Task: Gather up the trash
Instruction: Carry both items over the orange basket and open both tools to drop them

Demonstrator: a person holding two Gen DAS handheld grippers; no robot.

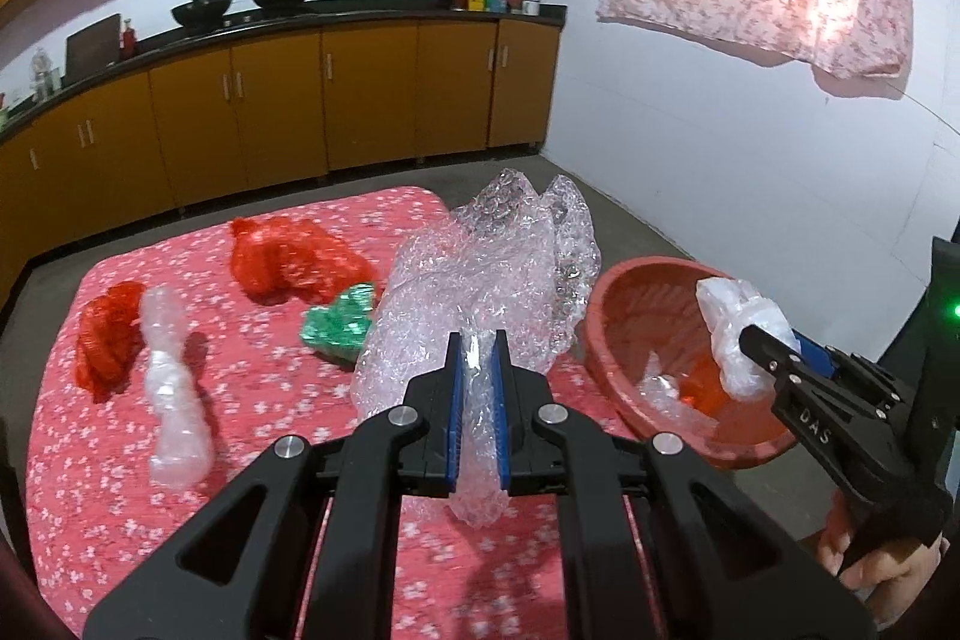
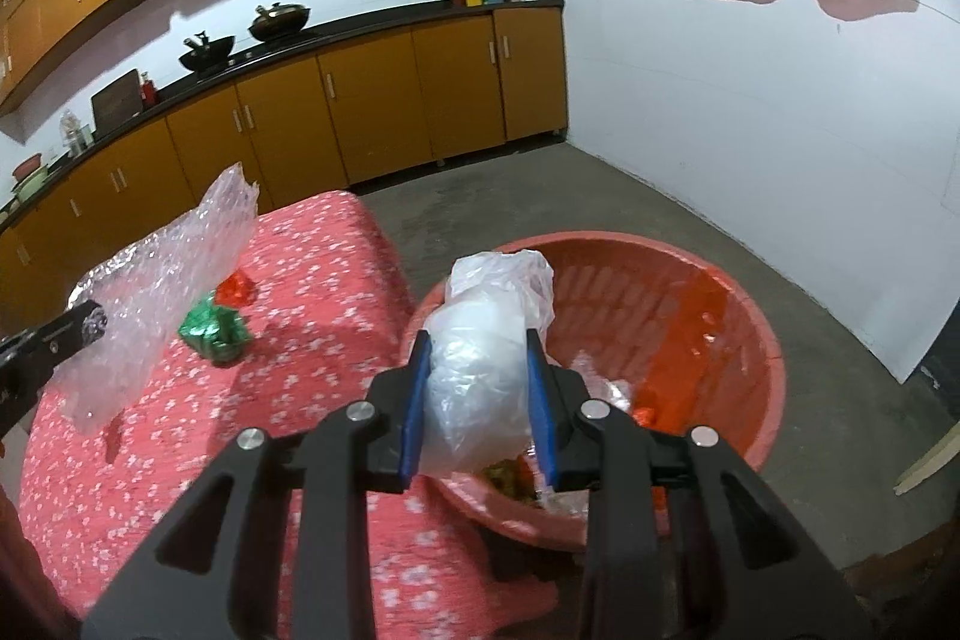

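Observation:
My left gripper is shut on a large sheet of clear bubble wrap and holds it above the table; the wrap also shows in the right wrist view. My right gripper is shut on a crumpled white plastic bag over the near rim of the red basket. In the left wrist view the bag hangs over the basket. The basket holds some plastic and red scraps.
On the red flowered tablecloth lie a red crumpled bag, a green wrapper, a red net piece and a clear twisted plastic piece. Kitchen cabinets stand behind. A concrete floor lies to the right.

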